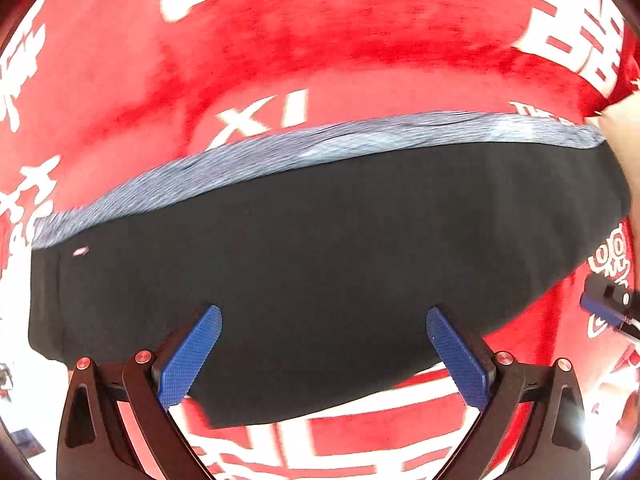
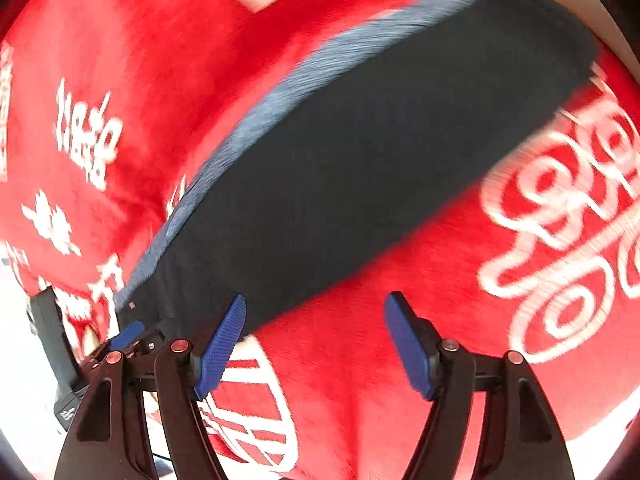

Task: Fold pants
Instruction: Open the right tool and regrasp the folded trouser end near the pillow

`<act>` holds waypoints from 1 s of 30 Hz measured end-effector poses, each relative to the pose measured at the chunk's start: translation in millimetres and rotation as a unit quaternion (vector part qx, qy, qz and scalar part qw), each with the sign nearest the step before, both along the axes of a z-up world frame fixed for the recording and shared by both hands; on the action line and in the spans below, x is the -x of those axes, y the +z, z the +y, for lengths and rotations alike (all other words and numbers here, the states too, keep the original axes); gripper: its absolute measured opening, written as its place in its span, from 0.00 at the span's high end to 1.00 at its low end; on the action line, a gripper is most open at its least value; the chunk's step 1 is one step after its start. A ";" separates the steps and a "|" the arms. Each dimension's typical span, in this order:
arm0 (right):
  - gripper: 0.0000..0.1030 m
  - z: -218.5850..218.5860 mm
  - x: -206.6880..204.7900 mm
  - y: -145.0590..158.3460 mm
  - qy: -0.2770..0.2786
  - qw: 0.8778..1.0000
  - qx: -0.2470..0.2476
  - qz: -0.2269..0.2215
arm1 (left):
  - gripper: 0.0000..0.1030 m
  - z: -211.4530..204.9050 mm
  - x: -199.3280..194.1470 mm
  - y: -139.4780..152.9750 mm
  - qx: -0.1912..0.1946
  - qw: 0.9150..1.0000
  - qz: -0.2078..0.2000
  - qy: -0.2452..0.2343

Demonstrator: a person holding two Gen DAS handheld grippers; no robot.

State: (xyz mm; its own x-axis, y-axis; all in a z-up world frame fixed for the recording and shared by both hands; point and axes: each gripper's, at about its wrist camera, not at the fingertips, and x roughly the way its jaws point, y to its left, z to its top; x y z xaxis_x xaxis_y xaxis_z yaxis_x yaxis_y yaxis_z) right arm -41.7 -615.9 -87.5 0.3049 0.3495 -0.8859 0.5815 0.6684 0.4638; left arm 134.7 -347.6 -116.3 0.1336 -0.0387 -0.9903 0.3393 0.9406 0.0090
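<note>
Both of my grippers stand wide and hold nothing: my left gripper (image 1: 324,320) hovers over the black pants (image 1: 320,264), my right gripper (image 2: 316,312) beside their lower edge. Folded, grey-waistbanded pants lie on the red blanket (image 1: 280,52).

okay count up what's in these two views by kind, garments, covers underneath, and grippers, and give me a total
Garments: 1, the black pants with a grey band, lying folded.
Covers: 1, the red blanket with white print.
Grippers: 2, left gripper and right gripper, both open and empty.
Total: 4
</note>
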 end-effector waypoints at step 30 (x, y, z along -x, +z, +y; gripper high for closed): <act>0.41 -147.7 45.1 -43.1 -0.273 0.938 -0.134 -0.165 | 0.00 -141.2 6.7 -26.3 -0.041 0.999 -0.017 -0.016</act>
